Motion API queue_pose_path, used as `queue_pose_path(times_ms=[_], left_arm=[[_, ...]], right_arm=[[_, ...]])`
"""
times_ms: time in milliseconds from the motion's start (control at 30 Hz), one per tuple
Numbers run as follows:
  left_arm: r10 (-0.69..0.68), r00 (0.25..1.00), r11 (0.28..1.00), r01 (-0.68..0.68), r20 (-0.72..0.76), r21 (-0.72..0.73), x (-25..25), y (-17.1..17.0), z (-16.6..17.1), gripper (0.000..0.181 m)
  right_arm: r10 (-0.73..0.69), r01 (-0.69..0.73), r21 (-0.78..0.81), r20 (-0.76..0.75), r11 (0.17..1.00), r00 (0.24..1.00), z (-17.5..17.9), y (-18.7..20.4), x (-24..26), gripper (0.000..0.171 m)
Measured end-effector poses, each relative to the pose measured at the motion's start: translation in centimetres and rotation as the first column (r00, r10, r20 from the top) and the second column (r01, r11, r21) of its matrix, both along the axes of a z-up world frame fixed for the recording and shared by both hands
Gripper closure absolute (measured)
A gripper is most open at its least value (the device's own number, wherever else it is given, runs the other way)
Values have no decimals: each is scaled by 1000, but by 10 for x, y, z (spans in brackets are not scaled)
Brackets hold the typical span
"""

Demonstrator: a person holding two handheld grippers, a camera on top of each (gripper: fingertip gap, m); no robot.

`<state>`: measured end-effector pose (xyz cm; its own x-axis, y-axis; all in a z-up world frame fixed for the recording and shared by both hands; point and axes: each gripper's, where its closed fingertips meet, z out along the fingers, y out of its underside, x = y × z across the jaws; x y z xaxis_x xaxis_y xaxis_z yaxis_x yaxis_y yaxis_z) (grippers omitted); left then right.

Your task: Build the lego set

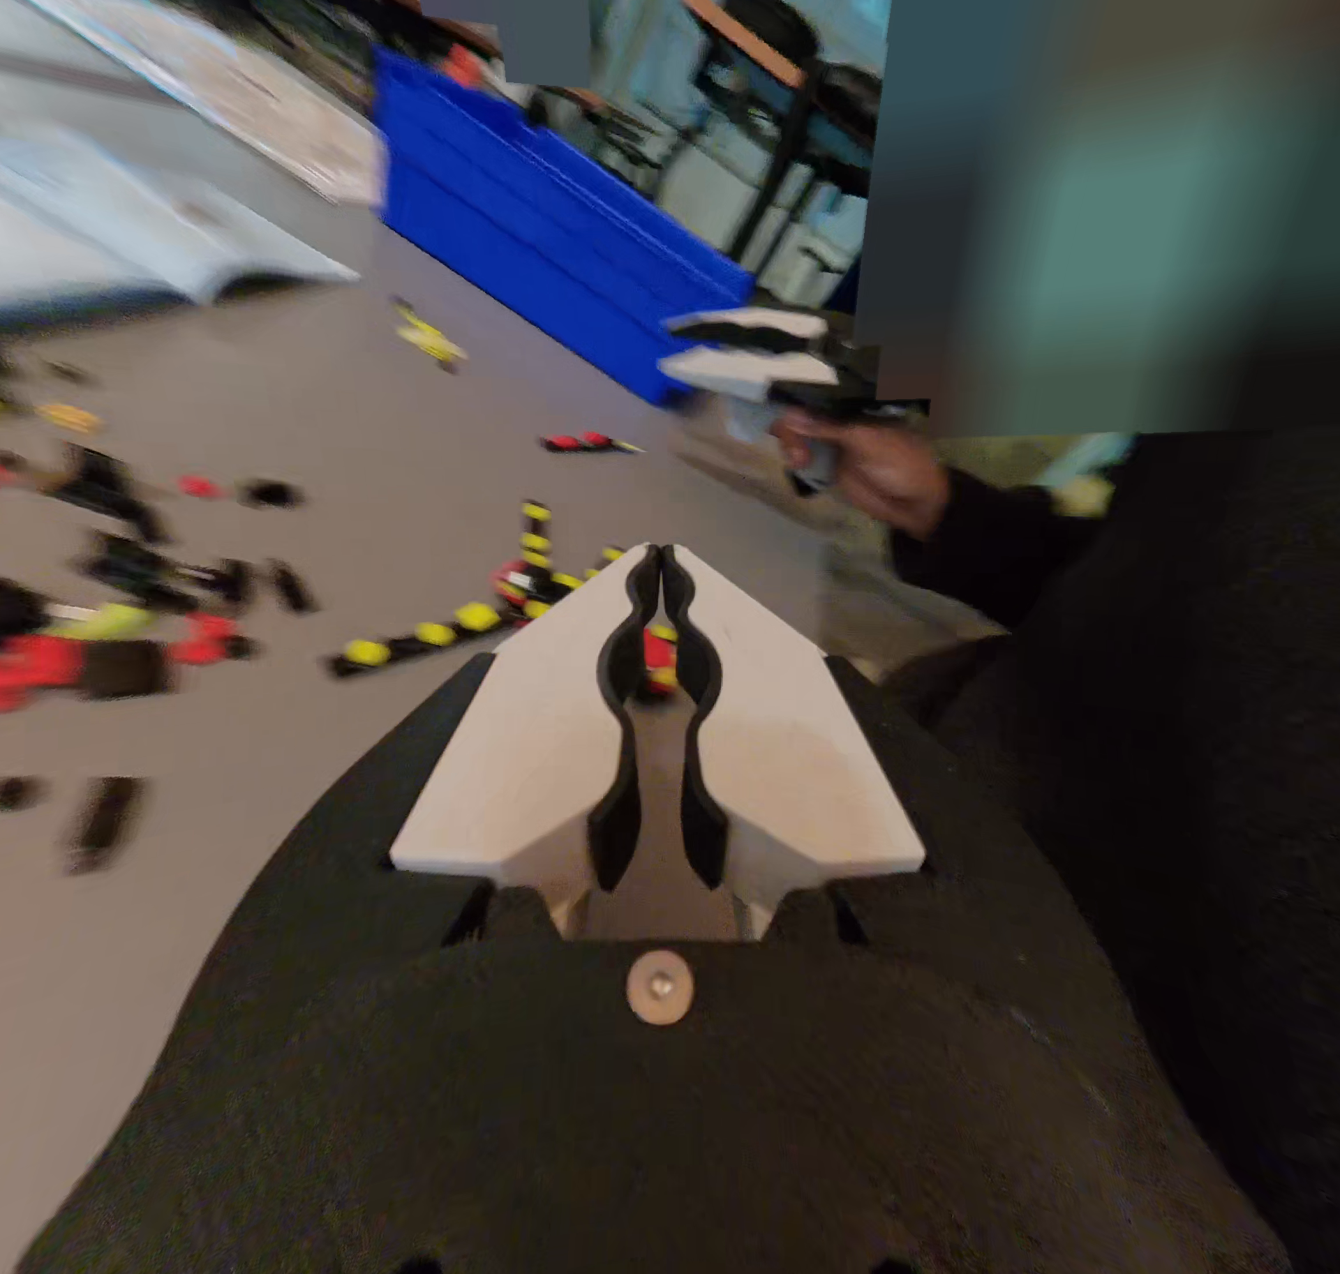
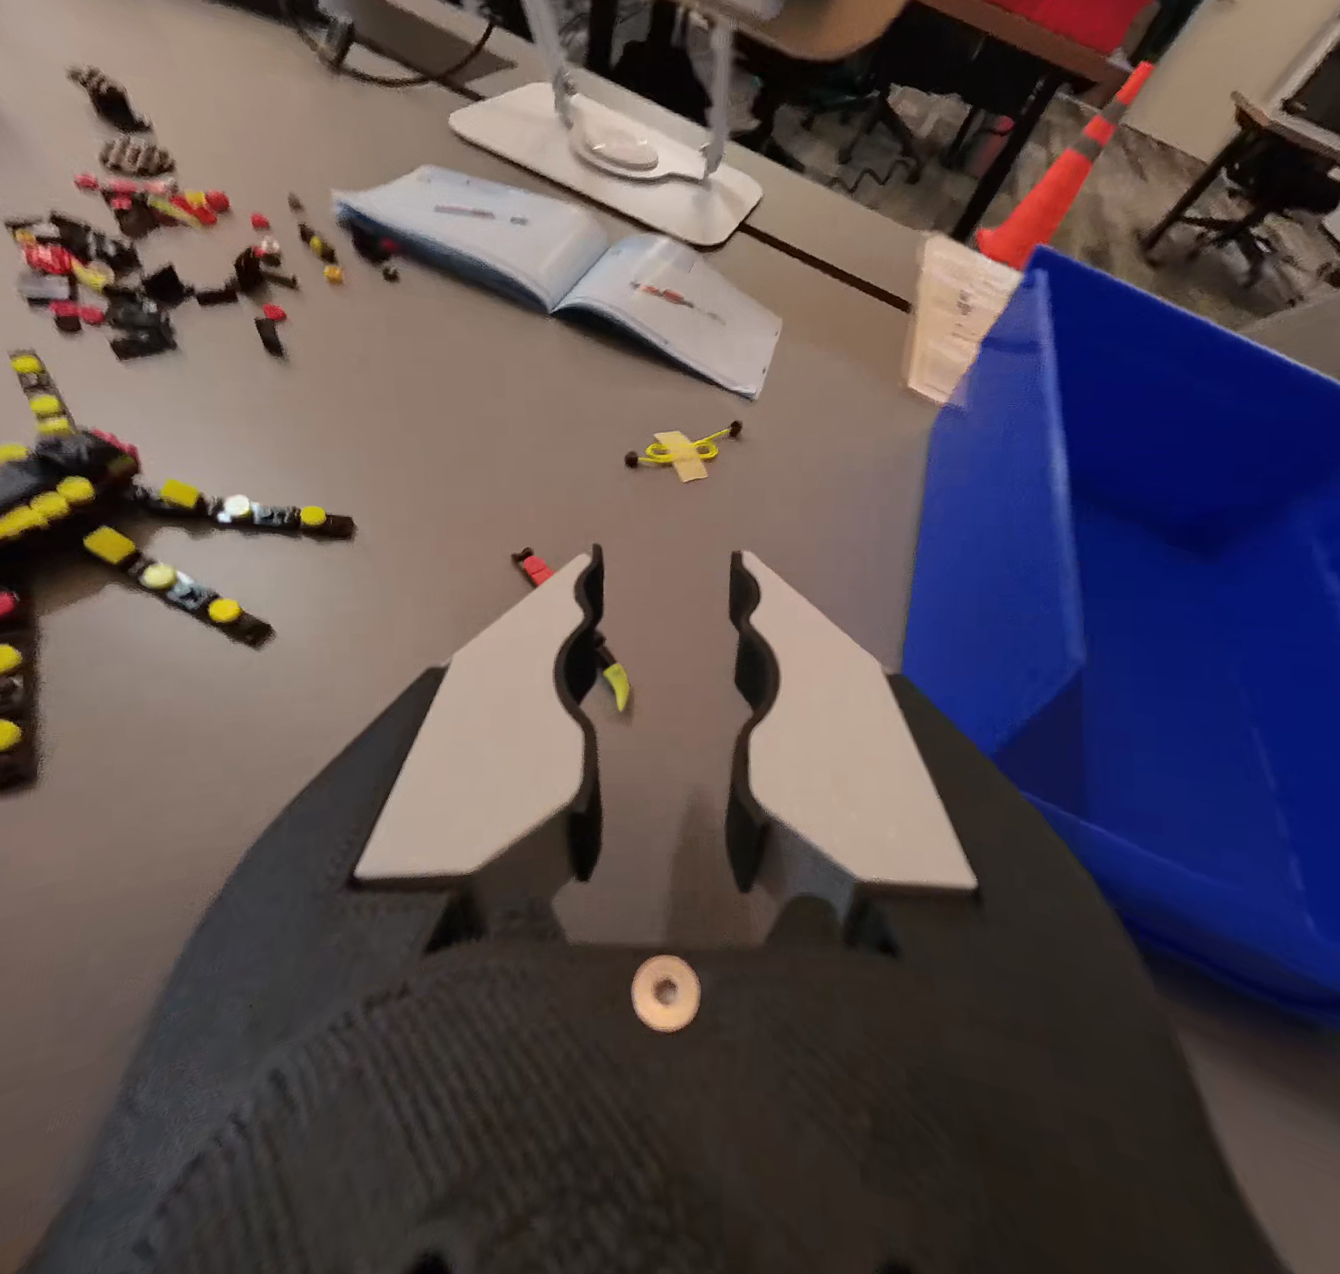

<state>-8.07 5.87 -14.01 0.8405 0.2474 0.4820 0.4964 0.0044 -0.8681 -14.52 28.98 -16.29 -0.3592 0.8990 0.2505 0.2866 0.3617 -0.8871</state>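
Observation:
The lego model [image 2: 72, 492], black arms with yellow studs and some red, lies on the grey table at the left. It also shows in the left wrist view [image 1: 435, 634], blurred, just beyond my left gripper [image 1: 660, 550]. That gripper is shut, with its tips together and nothing between them; a red and yellow part [image 1: 658, 648] shows through the gap lower down the pads. My right gripper [image 2: 663, 558] is open and empty above the table. A small black, red and yellow claw piece [image 2: 538, 569] lies on the table under its left finger. The right gripper also shows in the left wrist view [image 1: 671, 347], open.
A blue bin [image 2: 1124, 587] stands close on the right. An open instruction booklet [image 2: 507, 239] lies farther back, with a lamp base [image 2: 602, 152] behind it. A yellow cord with tape [image 2: 685, 450] lies ahead. Several loose pieces [image 2: 130, 275] are scattered at the far left.

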Motion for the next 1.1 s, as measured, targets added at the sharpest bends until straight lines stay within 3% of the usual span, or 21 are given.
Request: queue_pose_path(times_ms=[100, 167, 433, 567, 767, 933, 1100], left_arm=[[219, 936, 966, -248, -276, -77, -33, -16, 9, 181], [224, 912, 955, -276, -344, -110, -37, -14, 8, 181], [116, 958, 986, -144, -263, -90, -34, -3, 22, 176], [150, 969, 983, -168, -198, -75, -30, -14, 26, 162], [168, 913, 946, -256, -372, -199, -20, -7, 17, 133], [149, 925, 936, -246, -349, -252, -17, 2, -1, 115], [249, 918, 873, -350, -308, -339, -48, -10, -27, 105]], right_arm=[[86, -86, 15, 43, 996, 995, -20, -16, -6, 132], [123, -124, 27, 45, 992, 991, -22, -23, -10, 126], [284, -284, 11, -102, 959, 953, 27, -59, -34, 110], [286, -287, 53, 25, 956, 958, 4, -66, -19, 114], [270, -256, 208, -42, 944, 962, 11, -71, 1, 107], [274, -274, 54, 11, 960, 962, 4, -70, 16, 105], [263, -254, -110, 74, 961, 962, -3, -71, 16, 104]])
